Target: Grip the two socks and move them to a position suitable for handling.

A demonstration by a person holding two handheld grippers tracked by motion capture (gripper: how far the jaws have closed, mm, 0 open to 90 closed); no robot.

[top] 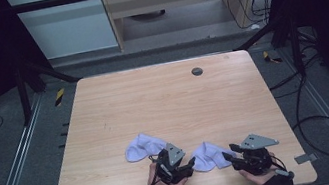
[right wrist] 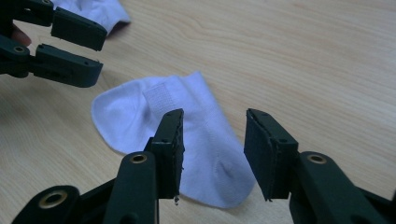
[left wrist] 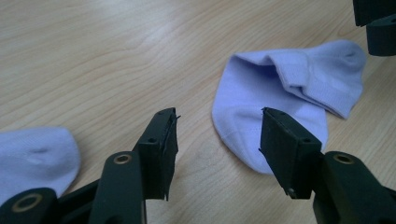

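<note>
surface (top: 164, 102): pale wood; both socks lie near its near edge, the far half bare but for a small dark round fitting (top: 197, 71) near the far edge.
left sock (top: 143, 146): pale lilac-white, lying flat just to the far left of the left gripper.
right sock (top: 209, 155): same colour, flat between the two grippers, its cuff folded over on itself in the left gripper view (left wrist: 280, 93).
left gripper (top: 188, 165): held low at the near edge, fingers (left wrist: 161, 144) apart and holding nothing, aimed at the near end of the right sock.
right gripper (top: 230, 157): at the near right, fingers (right wrist: 170, 144) apart and empty, just above the other end of the same sock (right wrist: 187, 135).
likely step: both tools seem to be closing in on the one sock, perhaps to lift or spread it.
risk: the thin fabric lies flush on the surface, so a shallow pinch could close on air or drag the sock sideways.
risk: the folded cuff could bunch if caught in both layers.
risk: the fingertips are near each other and could knock together.
</note>
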